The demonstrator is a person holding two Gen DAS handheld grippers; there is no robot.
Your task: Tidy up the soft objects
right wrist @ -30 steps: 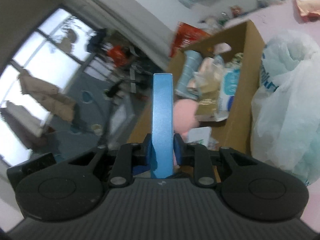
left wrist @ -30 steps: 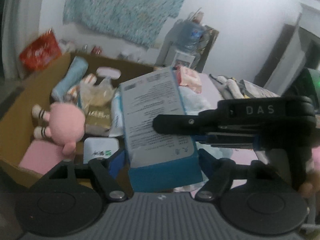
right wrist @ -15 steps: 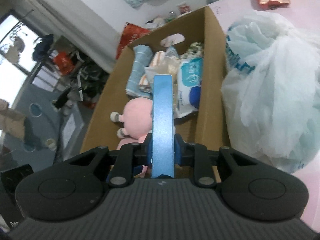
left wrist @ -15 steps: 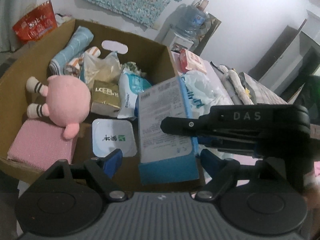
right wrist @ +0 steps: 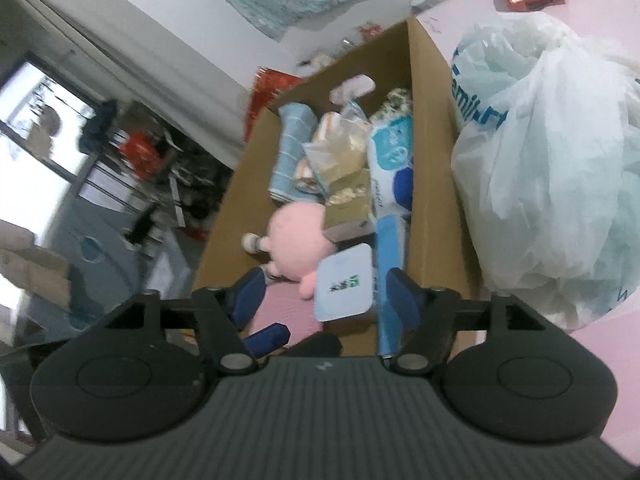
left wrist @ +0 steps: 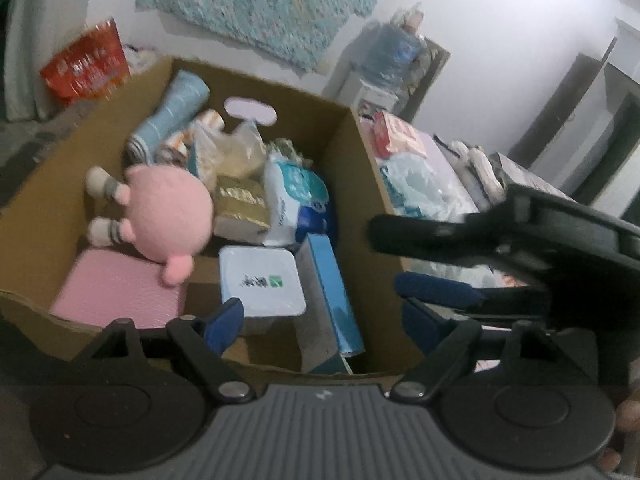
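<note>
We see the cardboard box (left wrist: 362, 168) holding the soft goods; the blue packet (left wrist: 332, 300) stands on edge at its near right corner, beside the white tissue pack (left wrist: 260, 280), with the pink plush (left wrist: 168, 216) to the left; the left gripper (left wrist: 320, 312) has its jaws spread and opening, pinching nothing; the right gripper (right wrist: 324, 292) has its jaws opening, the packet beside its right finger, unclamped; a plastic bag (right wrist: 560, 160) lies right of the box.
</note>
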